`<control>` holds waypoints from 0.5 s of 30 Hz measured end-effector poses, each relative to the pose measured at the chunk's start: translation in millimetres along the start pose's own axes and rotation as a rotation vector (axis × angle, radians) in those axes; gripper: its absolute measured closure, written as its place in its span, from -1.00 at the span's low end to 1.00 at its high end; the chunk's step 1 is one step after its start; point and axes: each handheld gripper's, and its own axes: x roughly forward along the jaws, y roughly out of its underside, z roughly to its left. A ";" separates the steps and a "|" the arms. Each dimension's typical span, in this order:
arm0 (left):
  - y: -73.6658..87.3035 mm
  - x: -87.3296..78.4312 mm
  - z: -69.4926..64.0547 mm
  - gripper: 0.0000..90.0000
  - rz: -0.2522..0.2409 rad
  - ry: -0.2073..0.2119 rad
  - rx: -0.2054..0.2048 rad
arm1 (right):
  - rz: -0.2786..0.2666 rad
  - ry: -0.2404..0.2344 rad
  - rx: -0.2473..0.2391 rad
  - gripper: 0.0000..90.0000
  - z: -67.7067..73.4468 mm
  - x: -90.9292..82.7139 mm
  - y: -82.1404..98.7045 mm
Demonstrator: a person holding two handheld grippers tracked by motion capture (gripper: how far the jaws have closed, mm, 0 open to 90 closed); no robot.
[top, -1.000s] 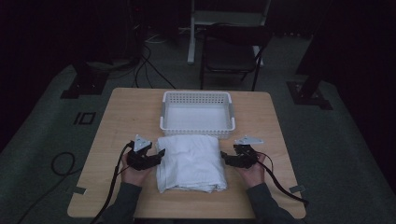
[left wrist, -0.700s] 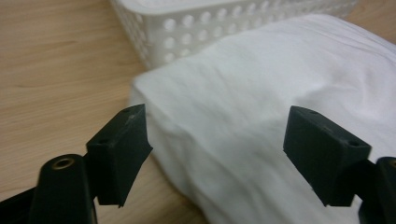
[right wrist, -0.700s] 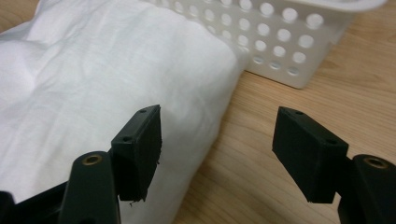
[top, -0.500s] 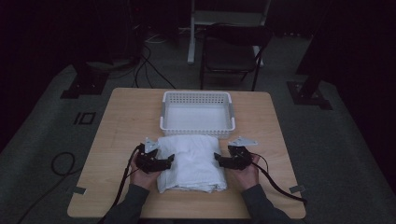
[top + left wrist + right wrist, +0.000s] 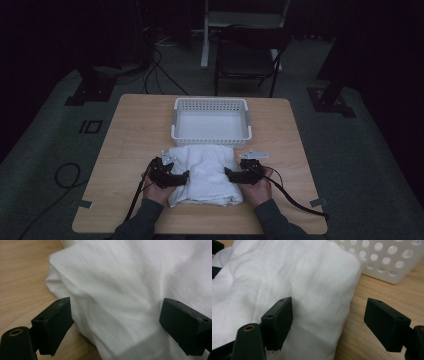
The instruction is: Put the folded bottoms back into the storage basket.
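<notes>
A: Largest first. Wooden table (image 5: 130, 150), same place as one second before. White folded cloth (image 5: 205, 172) lying flat near the front edge, between both hands, just in front of the white basket (image 5: 211, 119). In the right gripper view, cloth edge very near the basket wall, maybe touching; cannot tell for sure.

B: Agreed. Basket not moved compared with the earlier pictures. Cloth also in about the same place, perhaps a little more spread at the left side.

A: Now the left gripper (image 5: 184, 176). Pointing inward at the left edge of the cloth, lying low on it. Closer to the person and lower than one second ago.

B: Jaws just been opening. Standing wide in the left gripper view (image 5: 115, 322), with a fold of white cloth between them, but no pinch seen; pads apart from the fabric on both sides.

A: Right gripper (image 5: 228, 174) at the right edge of the cloth, also pulled a bit toward the front edge against the earlier picture.

B: Jaws also just been opening, wide now (image 5: 328, 320). One jaw over the cloth, the other over bare wood beside it. Cloth edge between them, not gripped.

A: Grey plates on top of both grippers, cables trailing back over the table.
</notes>
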 end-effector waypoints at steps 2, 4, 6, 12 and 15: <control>0.7 1.9 0.2 -0.76 0.011 0.002 -0.001 | 0.005 0.001 -0.002 -0.50 0.1 1.1 0.7; 1.7 4.1 0.0 -0.76 0.017 0.002 -0.003 | 0.013 0.003 -0.002 -0.50 -0.7 2.8 1.5; 2.4 6.3 0.6 -0.76 0.027 0.007 -0.004 | 0.024 0.006 0.002 -0.51 -1.3 5.2 2.7; 4.0 10.5 2.8 -0.77 0.044 0.027 -0.026 | 0.042 -0.001 0.015 -0.51 -2.1 9.0 4.7; 4.5 10.9 3.5 -0.77 0.044 0.030 -0.025 | 0.053 -0.008 0.022 -0.50 -1.9 10.9 5.4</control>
